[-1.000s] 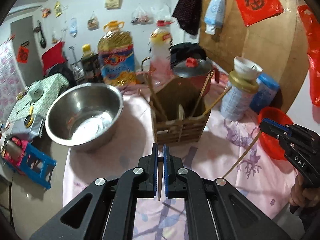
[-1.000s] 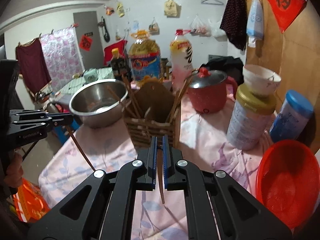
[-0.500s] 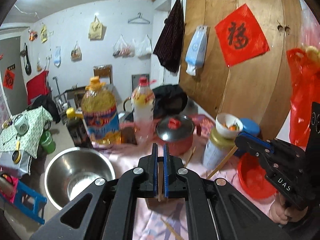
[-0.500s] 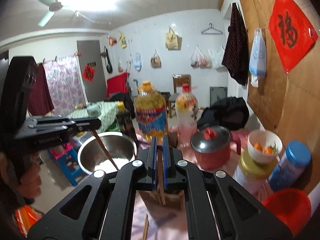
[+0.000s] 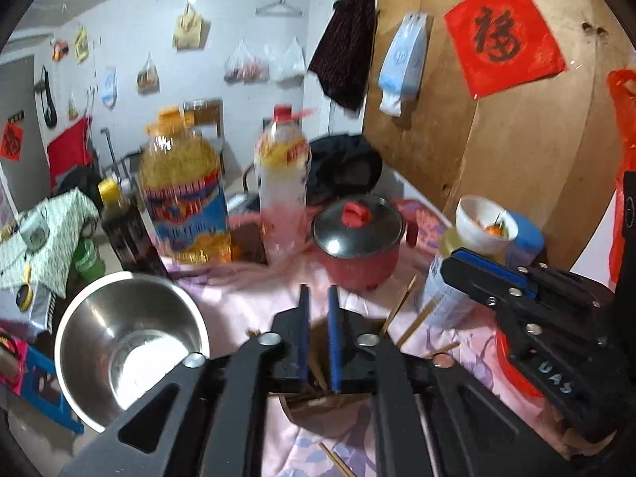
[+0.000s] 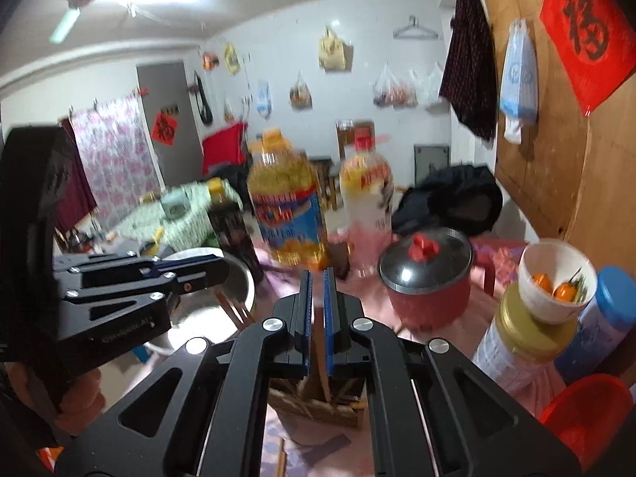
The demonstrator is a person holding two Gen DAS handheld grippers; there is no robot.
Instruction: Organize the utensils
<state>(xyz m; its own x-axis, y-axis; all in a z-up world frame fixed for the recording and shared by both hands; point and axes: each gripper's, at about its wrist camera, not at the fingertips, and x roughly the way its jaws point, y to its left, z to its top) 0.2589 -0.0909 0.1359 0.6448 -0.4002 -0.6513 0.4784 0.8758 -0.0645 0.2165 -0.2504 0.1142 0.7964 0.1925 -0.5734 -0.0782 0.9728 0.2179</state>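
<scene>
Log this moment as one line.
left gripper: jaws just opening, chopstick loose between | right gripper: shut on second chopstick | both over holder

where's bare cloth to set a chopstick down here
Bare pink cloth lies between the steel bowl, the oil bottle and the red pot. The right side is crowded: tin, white bowl, blue jar, red basket.

The black left gripper (image 5: 317, 334) with blue pads opens its jaws a little, and the thin wooden chopstick is gone from between them. The woven wooden utensil basket (image 5: 318, 405) now sits low in the frame, under both grippers.
</scene>
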